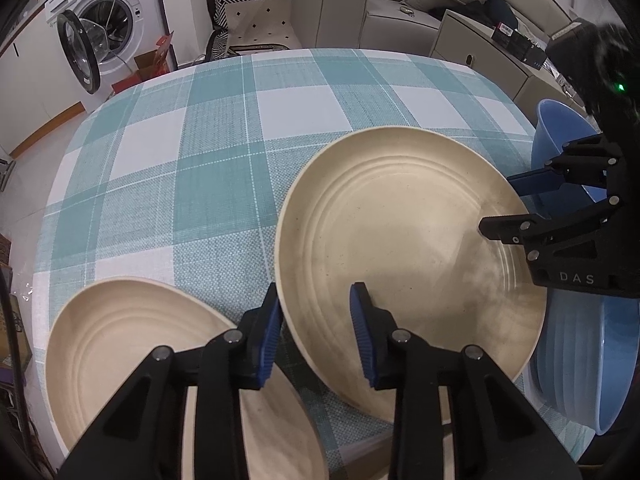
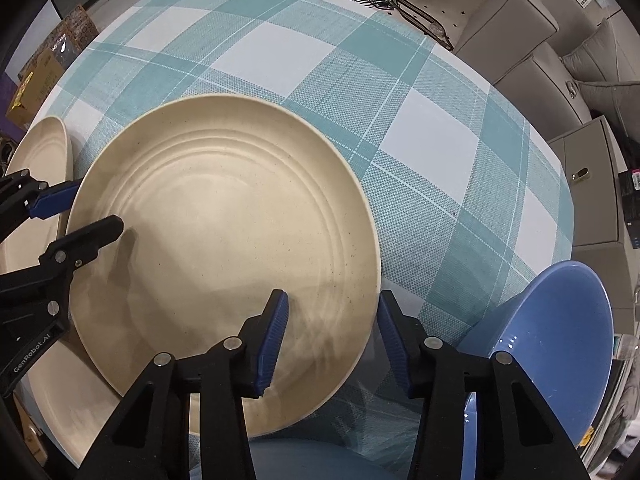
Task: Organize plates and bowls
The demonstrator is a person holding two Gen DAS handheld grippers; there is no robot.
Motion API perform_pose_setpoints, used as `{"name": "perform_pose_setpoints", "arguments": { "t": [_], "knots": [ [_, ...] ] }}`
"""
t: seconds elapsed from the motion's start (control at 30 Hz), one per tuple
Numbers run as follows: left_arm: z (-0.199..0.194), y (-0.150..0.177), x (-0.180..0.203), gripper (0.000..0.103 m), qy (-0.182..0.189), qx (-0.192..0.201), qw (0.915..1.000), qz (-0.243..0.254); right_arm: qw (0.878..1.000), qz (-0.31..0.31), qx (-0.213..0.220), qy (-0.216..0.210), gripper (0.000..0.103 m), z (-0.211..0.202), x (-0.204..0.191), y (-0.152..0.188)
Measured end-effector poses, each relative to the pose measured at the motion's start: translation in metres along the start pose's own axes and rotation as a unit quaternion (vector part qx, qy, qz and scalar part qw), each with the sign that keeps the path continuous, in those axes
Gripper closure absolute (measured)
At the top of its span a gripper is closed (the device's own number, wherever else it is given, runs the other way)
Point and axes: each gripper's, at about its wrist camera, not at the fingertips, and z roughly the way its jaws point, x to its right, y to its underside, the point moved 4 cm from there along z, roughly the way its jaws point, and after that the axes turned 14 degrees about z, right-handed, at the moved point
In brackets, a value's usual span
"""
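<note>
Straddling opposite rims of the large cream plate (image 1: pixel 404 256): left gripper (image 1: pixel 316 336) and right gripper (image 2: pixel 332 340), jaws apart | second cream plate (image 1: pixel 132 352) left | blue bowl (image 2: pixel 560 328) right

Two cream plates (image 1: pixel 408 264) (image 1: pixel 132 352), blue bowls (image 2: pixel 560 340)

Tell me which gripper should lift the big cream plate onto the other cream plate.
Probably left. The left gripper already straddles the big cream plate's near-left rim, jaws open, right beside the second cream plate. The right gripper straddles the opposite rim, farther away.
</note>
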Motion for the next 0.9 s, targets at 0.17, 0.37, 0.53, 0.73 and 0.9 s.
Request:
{"name": "perform_pose_setpoints", "arguments": {
  "t": [0.17, 0.37, 0.53, 0.73, 0.9],
  "knots": [
    [0.0, 0.0, -0.004, 0.076, 0.003, 0.003, 0.9999, -0.013, 1.0, 0.002, 0.012, 0.016, 0.079, -0.002, 0.008, -0.001],
    [-0.001, 0.0, -0.003, 0.077, 0.003, 0.008, 0.9998, -0.017, 0.999, 0.002, 0.029, 0.031, 0.086, -0.003, 0.014, -0.003],
    [-0.005, -0.003, -0.003, 0.078, 0.003, 0.014, 0.9997, -0.022, 0.999, 0.001, 0.042, 0.034, 0.086, -0.006, 0.014, -0.003],
    [-0.01, -0.007, 0.002, 0.088, 0.027, 0.023, 0.9991, -0.023, 0.998, 0.004, 0.057, -0.007, 0.103, -0.02, 0.006, -0.004],
    [-0.005, -0.004, 0.001, 0.088, 0.025, 0.013, 0.9991, -0.031, 0.999, -0.009, 0.049, 0.018, 0.102, -0.016, -0.004, -0.005]
  ]
}}
